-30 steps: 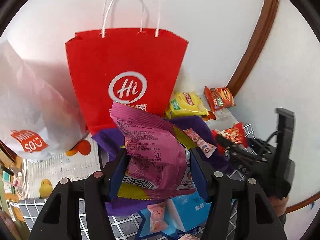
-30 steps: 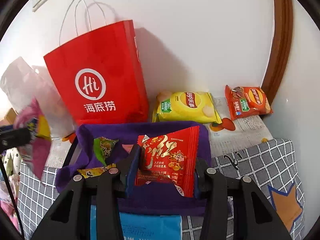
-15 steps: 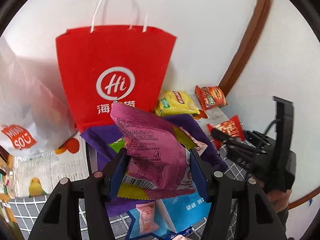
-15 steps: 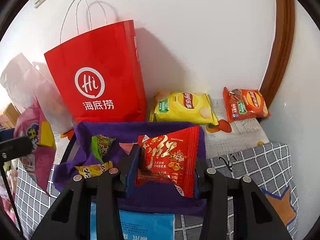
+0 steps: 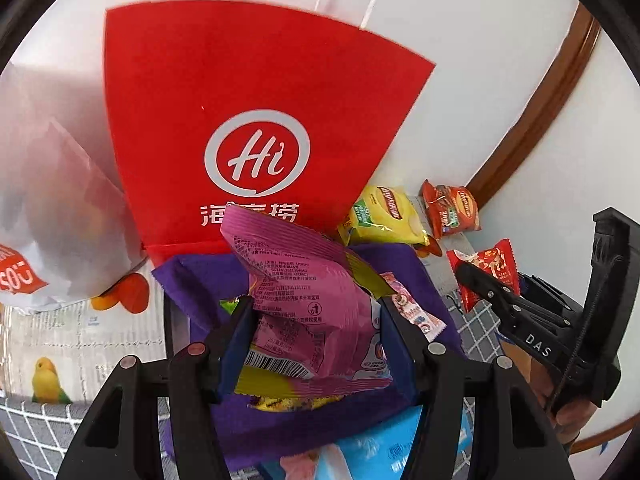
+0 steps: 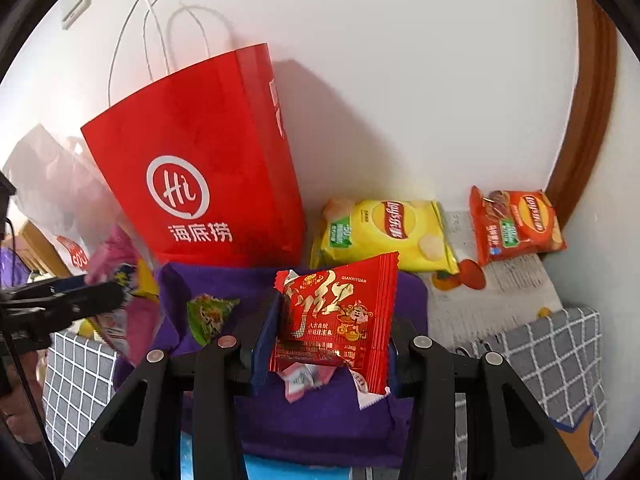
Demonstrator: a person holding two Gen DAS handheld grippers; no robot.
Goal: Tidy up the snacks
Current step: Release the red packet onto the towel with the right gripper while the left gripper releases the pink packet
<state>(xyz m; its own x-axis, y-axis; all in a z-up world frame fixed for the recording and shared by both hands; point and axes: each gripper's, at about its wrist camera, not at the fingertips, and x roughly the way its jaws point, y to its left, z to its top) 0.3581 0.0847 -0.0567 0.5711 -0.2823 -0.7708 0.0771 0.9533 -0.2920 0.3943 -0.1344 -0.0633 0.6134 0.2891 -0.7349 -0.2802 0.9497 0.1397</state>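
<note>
Covering the counter (image 6: 560, 352) is grey checked cloth below a white wall. Left tool (image 5: 316, 344) clamps a pink snack packet (image 5: 312, 300); right tool (image 6: 328, 340) clamps a red "QIANXIYUAN" packet (image 6: 340, 312) over the purple tray (image 6: 320, 420), near the red "Hi" bag (image 6: 208, 160).

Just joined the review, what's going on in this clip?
A person is sorting snacks with two handheld grippers. The left gripper has its jaws shut on a pink packet; the right gripper holds a red packet. Both hang over a purple bin that already has a few small snacks in it, in front of a red bag. A yellow chip bag and an orange chip bag lie by the wall.
</note>
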